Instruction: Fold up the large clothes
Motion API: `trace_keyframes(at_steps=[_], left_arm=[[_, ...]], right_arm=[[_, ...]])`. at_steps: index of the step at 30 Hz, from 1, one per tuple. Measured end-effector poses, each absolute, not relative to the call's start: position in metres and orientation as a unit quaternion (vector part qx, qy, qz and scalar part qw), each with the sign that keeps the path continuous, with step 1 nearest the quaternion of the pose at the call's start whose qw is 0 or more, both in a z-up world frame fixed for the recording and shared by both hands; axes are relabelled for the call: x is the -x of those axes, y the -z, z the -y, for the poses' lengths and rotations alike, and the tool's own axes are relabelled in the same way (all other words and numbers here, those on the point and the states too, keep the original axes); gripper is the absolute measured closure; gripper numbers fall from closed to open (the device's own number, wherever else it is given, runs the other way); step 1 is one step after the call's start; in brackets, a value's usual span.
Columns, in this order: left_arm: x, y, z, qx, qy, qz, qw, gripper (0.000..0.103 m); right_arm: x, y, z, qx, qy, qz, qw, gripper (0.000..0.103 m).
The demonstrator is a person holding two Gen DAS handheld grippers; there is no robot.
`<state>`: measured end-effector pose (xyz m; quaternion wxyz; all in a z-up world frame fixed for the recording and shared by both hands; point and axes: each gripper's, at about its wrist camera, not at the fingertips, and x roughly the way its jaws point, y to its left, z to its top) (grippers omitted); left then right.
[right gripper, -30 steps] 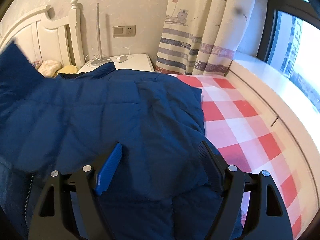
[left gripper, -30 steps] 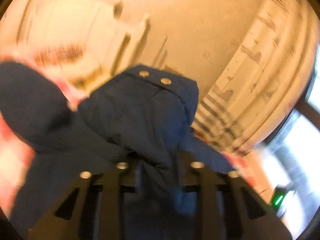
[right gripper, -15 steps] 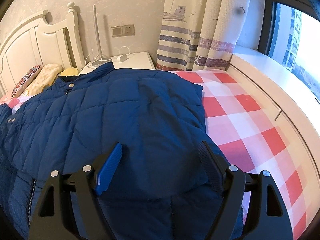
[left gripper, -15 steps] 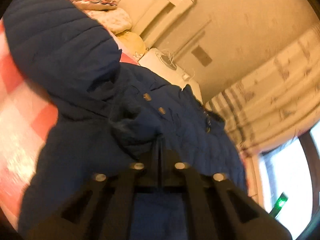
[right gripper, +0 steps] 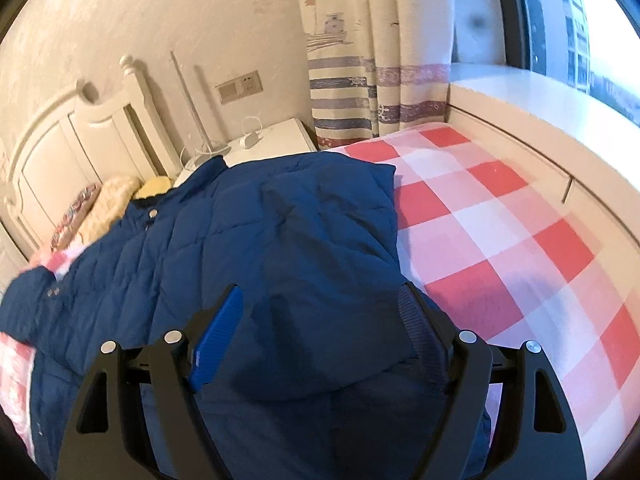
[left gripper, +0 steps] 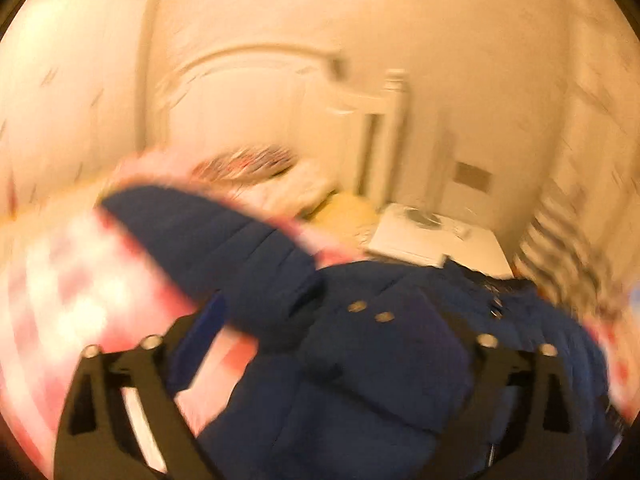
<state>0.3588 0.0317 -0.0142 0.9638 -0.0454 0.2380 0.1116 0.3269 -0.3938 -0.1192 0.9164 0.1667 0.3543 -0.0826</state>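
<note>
**Sleeve dropped across jacket as fold got under way**

A navy quilted jacket (right gripper: 224, 248) lay front-up on a bed (right gripper: 500, 232) with a red-and-white check cover, its collar toward the headboard (right gripper: 60, 152). On the left, the left tongs (left gripper: 332, 344) had just sprung wide apart, and in that badly blurred view they gripped nothing; a sleeve (left gripper: 224, 248) with two snaps at the cuff lay loose ahead of them, partly on the jacket's body and partly on the check cover. The tongs pointed gently downward toward the pillows (left gripper: 320, 196).

On the right, the right tongs (right gripper: 320, 332) stood well apart above the other sleeve (right gripper: 332, 240), which was already folded in over the chest; the cloth sat between the blue pads (right gripper: 216, 340) without either pressing it. These tongs tilted more steeply down, aimed along the jacket's length.

To finish this step well, the left sleeve probably needed laying straight across the chest to mirror the right, with its cuff kept inside the jacket's outline. Puffy filling tends to spring back, so flattening each sleeve before folding the hem upward looked wise.
</note>
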Motion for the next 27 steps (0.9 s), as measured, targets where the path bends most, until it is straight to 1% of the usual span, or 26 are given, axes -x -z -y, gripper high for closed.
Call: trace_keyframes(at_steps=[1, 3, 5, 7, 8, 9, 10, 13, 15, 16, 21, 23, 25, 27], left_arm=[[-0.376, 0.019, -0.016, 0.018, -0.075, -0.267, 0.961, 0.002], [-0.406, 0.043, 0.006, -0.01, -0.056, -0.331, 0.942, 0.002], [-0.437, 0.085, 0.014, -0.028, -0.057, -0.397, 0.916, 0.007], [-0.451, 0.119, 0.02, -0.037, -0.048, -0.432, 0.9, 0.008], [-0.453, 0.126, 0.02, -0.036, -0.041, -0.441, 0.896, 0.007], [-0.452, 0.124, 0.02, -0.031, -0.036, -0.439, 0.897, 0.004], [-0.446, 0.125, 0.015, -0.026, -0.028, -0.437, 0.898, 0.002], [-0.445, 0.132, 0.013, -0.024, -0.022, -0.44, 0.897, 0.002], [-0.44, 0.134, 0.004, -0.028, -0.025, -0.439, 0.898, 0.002], [-0.44, 0.135, 0.004, -0.03, -0.027, -0.439, 0.898, 0.002], [-0.434, 0.134, 0.005, -0.025, -0.026, -0.439, 0.898, 0.002], [-0.432, 0.133, 0.005, -0.027, -0.027, -0.439, 0.898, 0.002], [-0.431, 0.133, 0.005, -0.028, -0.028, -0.439, 0.898, 0.002], [-0.431, 0.133, 0.005, -0.028, -0.028, -0.439, 0.898, 0.002]], right_arm=[[-0.327, 0.119, 0.393, -0.164, 0.084, -0.354, 0.917, 0.026], [-0.327, 0.118, 0.392, -0.161, 0.085, -0.354, 0.917, 0.026], [-0.326, 0.118, 0.394, -0.166, 0.083, -0.351, 0.918, 0.026], [-0.323, 0.118, 0.398, -0.177, 0.081, -0.344, 0.919, 0.026], [-0.32, 0.117, 0.4, -0.186, 0.081, -0.336, 0.92, 0.026], [-0.314, 0.116, 0.406, -0.202, 0.081, -0.32, 0.922, 0.027], [-0.305, 0.113, 0.412, -0.219, 0.085, -0.294, 0.926, 0.029], [-0.275, 0.102, 0.439, -0.275, 0.113, -0.198, 0.934, 0.032], [-0.264, 0.097, 0.448, -0.28, 0.135, -0.167, 0.936, 0.033], [-0.263, 0.096, 0.447, -0.28, 0.134, -0.164, 0.936, 0.033], [-0.298, 0.068, 0.399, -0.177, 0.088, -0.2, 0.96, 0.033], [-0.331, 0.06, 0.366, -0.097, 0.068, -0.252, 0.961, 0.033], [-0.364, 0.064, 0.338, -0.031, 0.048, -0.297, 0.953, 0.033], [-0.392, 0.075, 0.319, 0.0, 0.023, -0.332, 0.943, 0.033]])
